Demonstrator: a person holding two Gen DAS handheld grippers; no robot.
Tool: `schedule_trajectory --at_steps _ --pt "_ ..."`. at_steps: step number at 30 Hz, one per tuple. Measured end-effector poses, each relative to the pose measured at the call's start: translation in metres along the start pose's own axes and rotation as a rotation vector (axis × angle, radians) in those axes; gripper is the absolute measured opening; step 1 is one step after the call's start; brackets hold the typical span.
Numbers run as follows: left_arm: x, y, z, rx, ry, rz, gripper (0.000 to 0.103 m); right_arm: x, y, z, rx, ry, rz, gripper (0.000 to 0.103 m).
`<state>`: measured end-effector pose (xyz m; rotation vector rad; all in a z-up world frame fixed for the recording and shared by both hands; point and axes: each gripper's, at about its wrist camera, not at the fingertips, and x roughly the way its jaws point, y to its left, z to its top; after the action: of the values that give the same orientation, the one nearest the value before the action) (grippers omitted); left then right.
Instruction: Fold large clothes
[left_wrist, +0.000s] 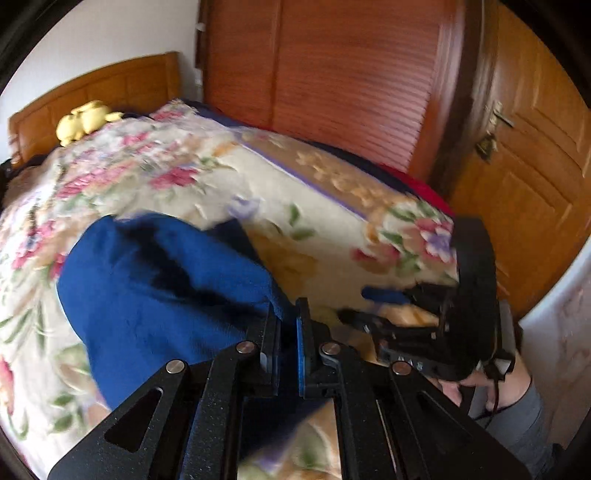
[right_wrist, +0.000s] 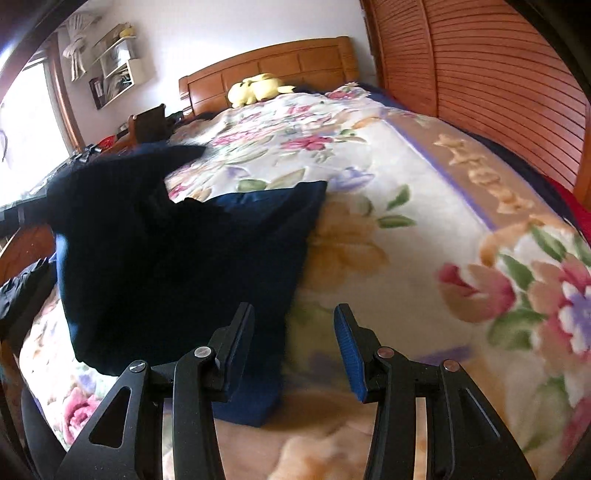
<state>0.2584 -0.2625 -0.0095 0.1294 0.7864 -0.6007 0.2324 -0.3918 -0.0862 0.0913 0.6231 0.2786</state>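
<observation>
A large dark blue garment (left_wrist: 155, 291) lies bunched on a floral blanket (left_wrist: 288, 192) on the bed. My left gripper (left_wrist: 286, 317) is shut on an edge of the garment, which rises up from the bed into the jaws. In the right wrist view the garment (right_wrist: 177, 266) lies left of centre, partly lifted into a dark peak at the left. My right gripper (right_wrist: 293, 321) is open and empty, low over the blanket (right_wrist: 424, 221), its left finger over the garment's right edge. The right gripper also shows in the left wrist view (left_wrist: 384, 299).
A yellow plush toy (right_wrist: 258, 88) lies by the wooden headboard (right_wrist: 269, 62). A louvred wooden wardrobe (left_wrist: 332, 74) and a door (left_wrist: 524, 147) stand along the bed's right side. A desk with clutter (right_wrist: 85, 155) and a window are at the left.
</observation>
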Motion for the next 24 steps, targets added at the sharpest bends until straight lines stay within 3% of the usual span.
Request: schedule_trajectory --at_steps 7,10,12,14,24 --pt "0.019 -0.004 -0.034 -0.020 0.075 0.027 0.008 -0.007 0.011 0.000 -0.016 -0.018 -0.004 0.047" --pt "0.002 -0.007 -0.039 0.001 0.043 0.034 0.013 -0.011 0.009 -0.005 -0.029 -0.014 -0.003 0.047" --pt "-0.011 -0.008 -0.043 0.020 0.021 0.057 0.029 -0.007 0.009 -0.004 -0.034 -0.010 -0.004 0.047" --pt "-0.022 -0.008 -0.046 0.034 -0.011 0.091 0.035 -0.005 0.010 -0.002 -0.040 -0.010 -0.004 0.047" --pt "-0.059 0.046 -0.091 -0.070 -0.069 0.202 0.035 0.005 0.030 0.005 -0.105 -0.034 -0.004 0.047"
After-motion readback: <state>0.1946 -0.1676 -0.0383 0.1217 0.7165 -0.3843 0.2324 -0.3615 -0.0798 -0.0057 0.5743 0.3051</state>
